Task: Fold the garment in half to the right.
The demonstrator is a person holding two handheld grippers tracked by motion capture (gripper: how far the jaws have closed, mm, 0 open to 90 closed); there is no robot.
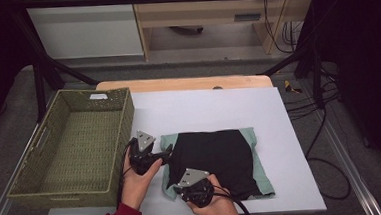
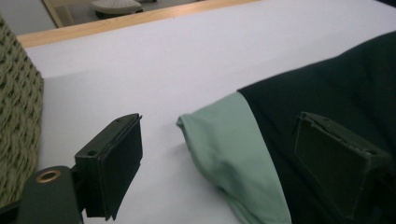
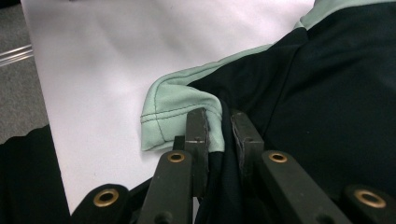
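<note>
Two tongs work on one folded garment (image 1: 217,161), black with mint-green edges, which lies flat on the white table (image 1: 204,111) a little toward the near edge. The left tongs (image 1: 167,153) sit at the garment's nine o'clock side, in the person's left hand (image 1: 140,175), with the jaws spread wide. In the left gripper view the green hem (image 2: 233,154) lies between those jaws, one pad (image 2: 114,163) resting clear over bare table and the other over the black cloth, neither pressing on it. The right tongs (image 1: 179,184) are at the garment's seven o'clock corner, held by the right hand (image 1: 217,203). Their jaws are pressed together on the cloth: in the right gripper view a fold of black fabric with its green stitched corner (image 3: 182,107) is pinched between the two pads and bunches up above them. A woven green basket (image 1: 70,145) stands at nine o'clock from the garment, just beside the left tongs, on the table's left edge.
</note>
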